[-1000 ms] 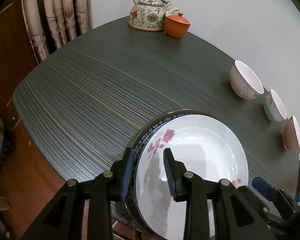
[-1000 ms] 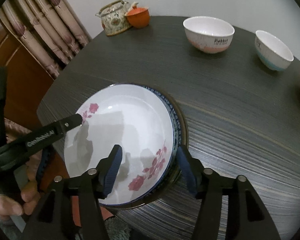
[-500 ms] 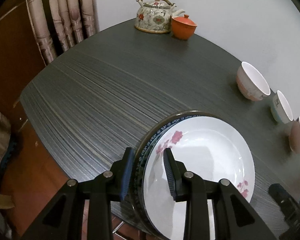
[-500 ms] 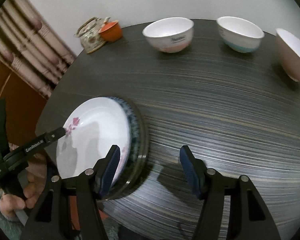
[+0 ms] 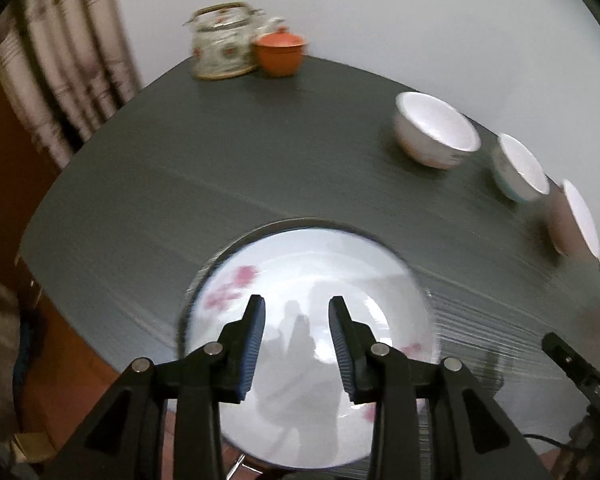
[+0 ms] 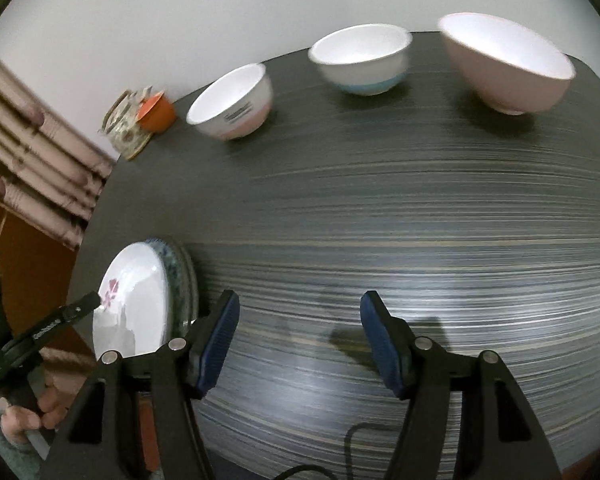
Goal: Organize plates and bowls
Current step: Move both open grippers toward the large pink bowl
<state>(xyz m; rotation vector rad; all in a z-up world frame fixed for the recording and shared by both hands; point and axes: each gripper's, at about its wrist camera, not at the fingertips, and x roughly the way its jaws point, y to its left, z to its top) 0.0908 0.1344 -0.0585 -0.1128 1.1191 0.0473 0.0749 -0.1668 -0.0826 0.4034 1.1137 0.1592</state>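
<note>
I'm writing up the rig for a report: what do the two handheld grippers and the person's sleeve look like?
Both the left gripper and the right gripper are matte black frames with silver pivot bolts and ribbed dark-blue pads. The left's side carries white lettering. A black cable loops below the right. A fuzzy teal-grey sleeve cuff shows.

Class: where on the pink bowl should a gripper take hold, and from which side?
Grip the pink bowl by its rim, coming from above with one finger inside and one outside. It stands upright and open-topped, its flaring wall probably too wide to span, and the near rim is unobstructed.

my right gripper (image 6: 298, 338) hangs open over bare table (image 6: 380, 220); three bowls (image 6: 360, 60) at twelve o'clock, stacked plates (image 6: 140, 300) at nine.
</note>
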